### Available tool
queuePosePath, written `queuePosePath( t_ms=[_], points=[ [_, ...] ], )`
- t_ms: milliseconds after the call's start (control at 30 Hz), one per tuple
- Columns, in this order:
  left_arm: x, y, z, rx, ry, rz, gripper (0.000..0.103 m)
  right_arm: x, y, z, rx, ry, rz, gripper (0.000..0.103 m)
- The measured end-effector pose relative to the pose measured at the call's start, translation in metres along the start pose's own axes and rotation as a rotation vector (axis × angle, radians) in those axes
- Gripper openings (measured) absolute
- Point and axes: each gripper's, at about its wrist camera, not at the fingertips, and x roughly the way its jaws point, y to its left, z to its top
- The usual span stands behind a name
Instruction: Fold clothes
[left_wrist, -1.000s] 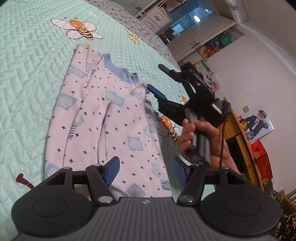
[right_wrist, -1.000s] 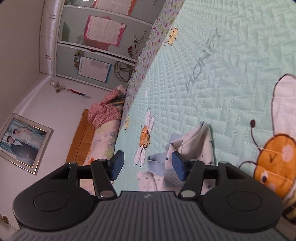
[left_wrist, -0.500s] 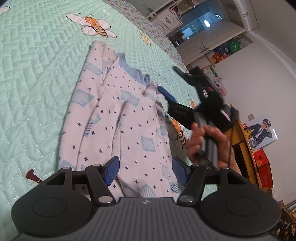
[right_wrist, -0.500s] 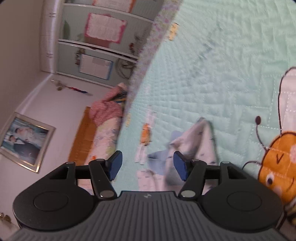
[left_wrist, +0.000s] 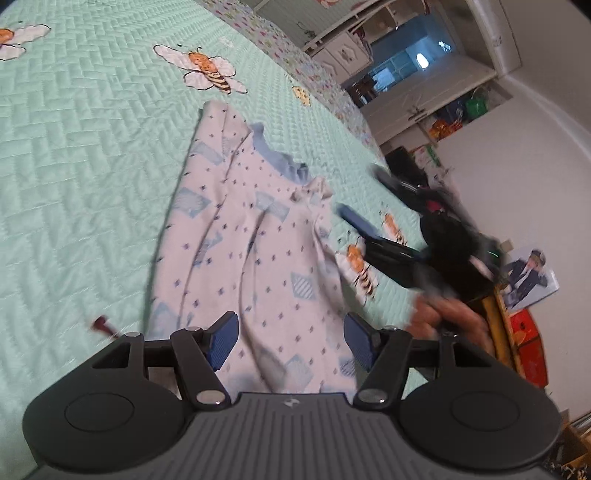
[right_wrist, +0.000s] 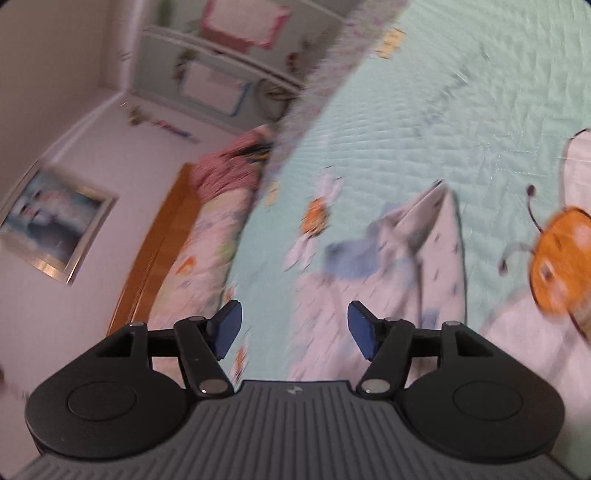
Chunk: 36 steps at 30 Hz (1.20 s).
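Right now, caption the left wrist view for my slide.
Open left gripper over a star-print shirt lying on the bee quilt.

A soft, matt printed-cloth shirt (left_wrist: 258, 236) lies on the quilted, stitched bedspread (left_wrist: 92, 147), beside whose edge stand a glossy wooden headboard (right_wrist: 155, 258) and matt-plastic gripper (left_wrist: 288, 338) with ribbed pads.

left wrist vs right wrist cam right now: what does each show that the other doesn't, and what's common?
Left wrist only: the right gripper from outside, jaws open and empty, in a blurred hand; the left gripper, open; a white cabinet.

Right wrist only: a framed picture on the wall, a wooden headboard, a pink knitted bundle. The right gripper's jaws have just been opening, nothing between them.

Both: the white star-print top with blue collar lying on the mint quilted bee-print bedspread.
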Motion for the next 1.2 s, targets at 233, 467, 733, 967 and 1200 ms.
queuePosePath(
  t_ms=[233,467,733,967,1200],
  points=[
    [-0.033,0.017,-0.026,-0.129,-0.012,0.014,0.066,-0.088,0.007,-0.097,-0.068,0.125,-0.129,0.068],
    [-0.054,0.003,-0.049,-0.124,0.031,0.104,0.066,-0.098,0.020,-0.134,-0.129,0.070,-0.230,0.067],
    [-0.059,-0.019,-0.061,-0.013,0.074,0.269,0.066,-0.079,0.060,-0.163,-0.375,0.128,-0.304,0.067],
    [-0.054,-0.033,-0.074,0.067,0.110,0.390,0.066,-0.073,0.066,-0.183,-0.456,0.158,-0.364,0.052],
    [-0.054,-0.046,-0.078,0.131,0.116,0.466,0.066,-0.070,0.096,-0.180,-0.639,0.167,-0.344,0.021]
  ],
)
